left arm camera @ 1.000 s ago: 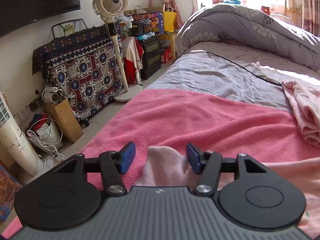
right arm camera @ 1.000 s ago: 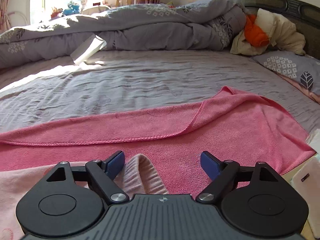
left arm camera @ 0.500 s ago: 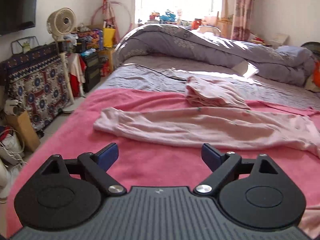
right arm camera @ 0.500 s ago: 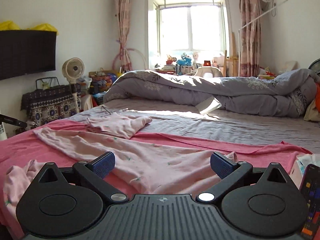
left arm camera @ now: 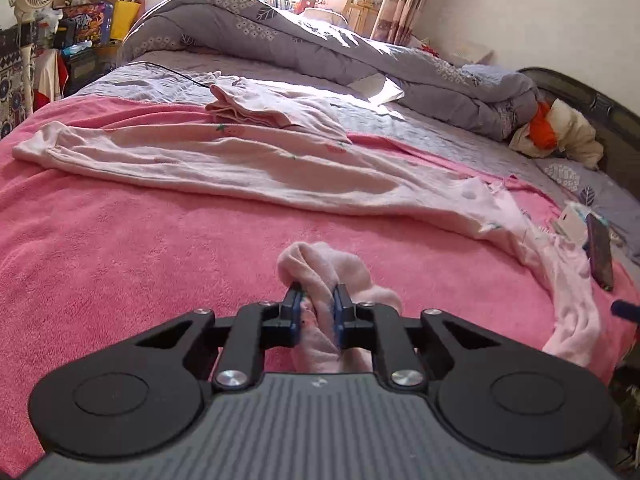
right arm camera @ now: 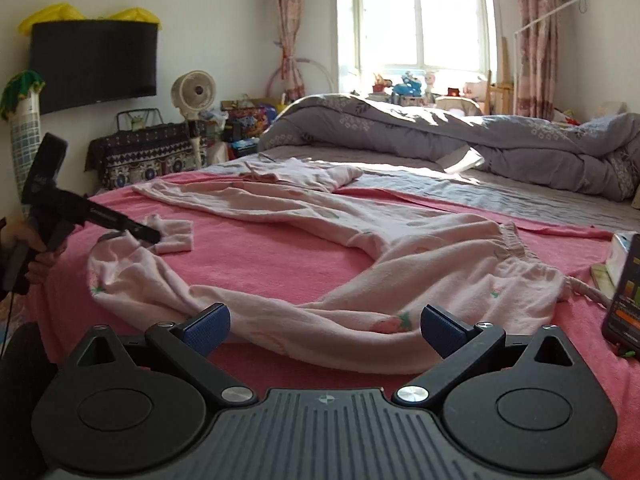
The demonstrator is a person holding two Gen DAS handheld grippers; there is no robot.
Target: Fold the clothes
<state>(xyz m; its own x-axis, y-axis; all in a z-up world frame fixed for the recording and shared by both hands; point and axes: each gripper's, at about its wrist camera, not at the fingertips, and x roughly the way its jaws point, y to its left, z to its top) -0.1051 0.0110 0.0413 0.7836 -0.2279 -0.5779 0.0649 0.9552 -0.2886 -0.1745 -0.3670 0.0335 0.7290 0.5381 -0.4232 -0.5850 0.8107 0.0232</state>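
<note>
A pair of pale pink trousers (left arm camera: 248,164) lies spread across the pink towel (left arm camera: 120,248) on the bed; it also shows in the right wrist view (right arm camera: 400,264). My left gripper (left arm camera: 316,304) is shut on the cuff (left arm camera: 320,268) of one trouser leg near the front edge; it shows from the side in the right wrist view (right arm camera: 148,234). My right gripper (right arm camera: 324,326) is open and empty, just before the near trouser leg. A folded pink garment (left arm camera: 256,108) lies behind the trousers.
A rolled grey duvet (left arm camera: 320,48) lies along the far side of the bed. A phone (right arm camera: 624,292) and a small box (left arm camera: 572,224) sit at the right edge. A fan (right arm camera: 194,92), a patterned cabinet and clutter stand by the left wall.
My left gripper has closed on a trouser cuff; half a second ago it was open and empty. My right gripper has moved closer to the near trouser leg and stays open.
</note>
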